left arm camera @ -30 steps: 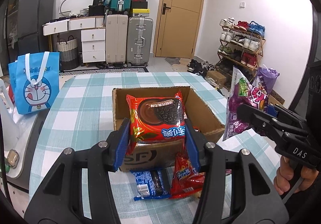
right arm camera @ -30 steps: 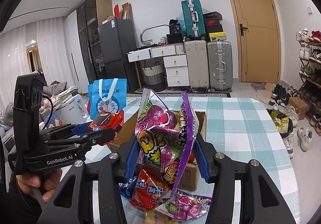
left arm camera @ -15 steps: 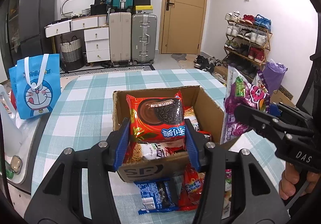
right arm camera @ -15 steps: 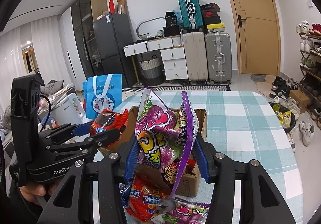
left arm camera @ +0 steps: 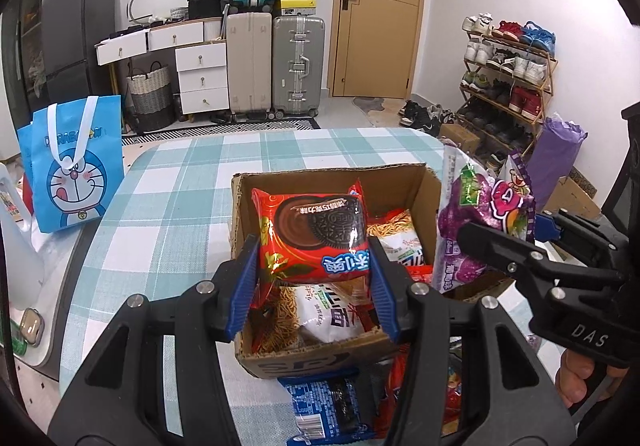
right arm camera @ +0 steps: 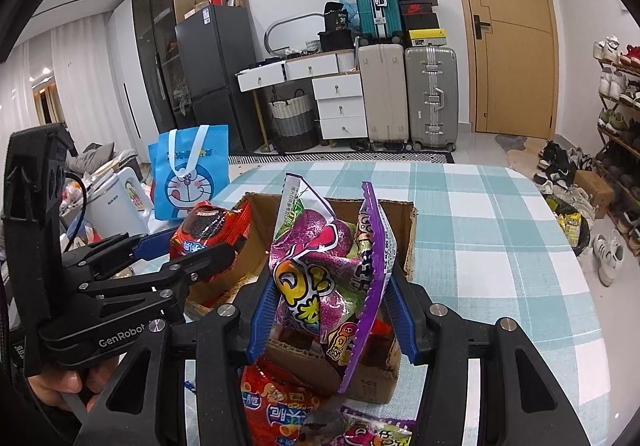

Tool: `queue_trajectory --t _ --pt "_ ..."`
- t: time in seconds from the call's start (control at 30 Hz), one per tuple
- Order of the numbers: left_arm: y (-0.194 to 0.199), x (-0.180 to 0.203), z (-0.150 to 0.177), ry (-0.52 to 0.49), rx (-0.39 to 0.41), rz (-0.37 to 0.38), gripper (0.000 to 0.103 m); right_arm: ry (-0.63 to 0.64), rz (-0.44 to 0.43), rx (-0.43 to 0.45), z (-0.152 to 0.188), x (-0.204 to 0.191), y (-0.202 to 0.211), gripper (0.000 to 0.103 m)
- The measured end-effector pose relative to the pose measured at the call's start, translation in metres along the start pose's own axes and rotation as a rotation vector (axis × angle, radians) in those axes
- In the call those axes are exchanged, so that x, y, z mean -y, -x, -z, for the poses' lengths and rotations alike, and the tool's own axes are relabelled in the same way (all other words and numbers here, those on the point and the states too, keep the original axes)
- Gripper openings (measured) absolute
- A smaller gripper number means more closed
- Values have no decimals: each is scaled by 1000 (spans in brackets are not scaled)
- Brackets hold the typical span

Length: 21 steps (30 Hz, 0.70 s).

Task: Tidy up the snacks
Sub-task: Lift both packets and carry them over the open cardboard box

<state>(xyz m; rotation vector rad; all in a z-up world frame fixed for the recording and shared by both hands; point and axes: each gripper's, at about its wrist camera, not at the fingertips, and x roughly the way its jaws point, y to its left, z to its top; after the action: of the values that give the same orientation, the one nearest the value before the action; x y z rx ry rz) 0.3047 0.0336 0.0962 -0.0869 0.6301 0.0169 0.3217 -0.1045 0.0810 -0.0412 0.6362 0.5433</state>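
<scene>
My left gripper [left arm camera: 312, 286] is shut on a red Oreo packet [left arm camera: 314, 236], held over the open cardboard box [left arm camera: 320, 360] on the checked table. The box holds noodle-snack bags [left arm camera: 336, 318]. My right gripper [right arm camera: 330, 310] is shut on a purple candy bag [right arm camera: 332, 274], hanging above the box's near right part [right arm camera: 408, 234]. In the left wrist view the right gripper [left arm camera: 532, 246] and its purple bag [left arm camera: 476, 218] sit at the box's right wall. In the right wrist view the left gripper [right arm camera: 192, 250] with the red packet [right arm camera: 212, 226] is at the left.
Loose snacks lie in front of the box: a blue Oreo pack [left arm camera: 328, 410], red packets [right arm camera: 276, 406] and a purple bag [right arm camera: 372, 434]. A blue cartoon tote [left arm camera: 72, 170] stands at the table's left edge. Suitcases [left arm camera: 276, 62], drawers and a shoe rack [left arm camera: 508, 78] line the room behind.
Both grippers have moved forward and down toward the box with their packets still gripped. The box now looks closer and its contents show more.
</scene>
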Motion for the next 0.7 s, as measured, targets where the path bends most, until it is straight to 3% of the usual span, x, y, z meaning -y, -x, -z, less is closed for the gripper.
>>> queue_trajectory --t 0.7 --pt "-52 -10 10 -36 -29 -64 48 16 73 -60 -6 1 -51 51"
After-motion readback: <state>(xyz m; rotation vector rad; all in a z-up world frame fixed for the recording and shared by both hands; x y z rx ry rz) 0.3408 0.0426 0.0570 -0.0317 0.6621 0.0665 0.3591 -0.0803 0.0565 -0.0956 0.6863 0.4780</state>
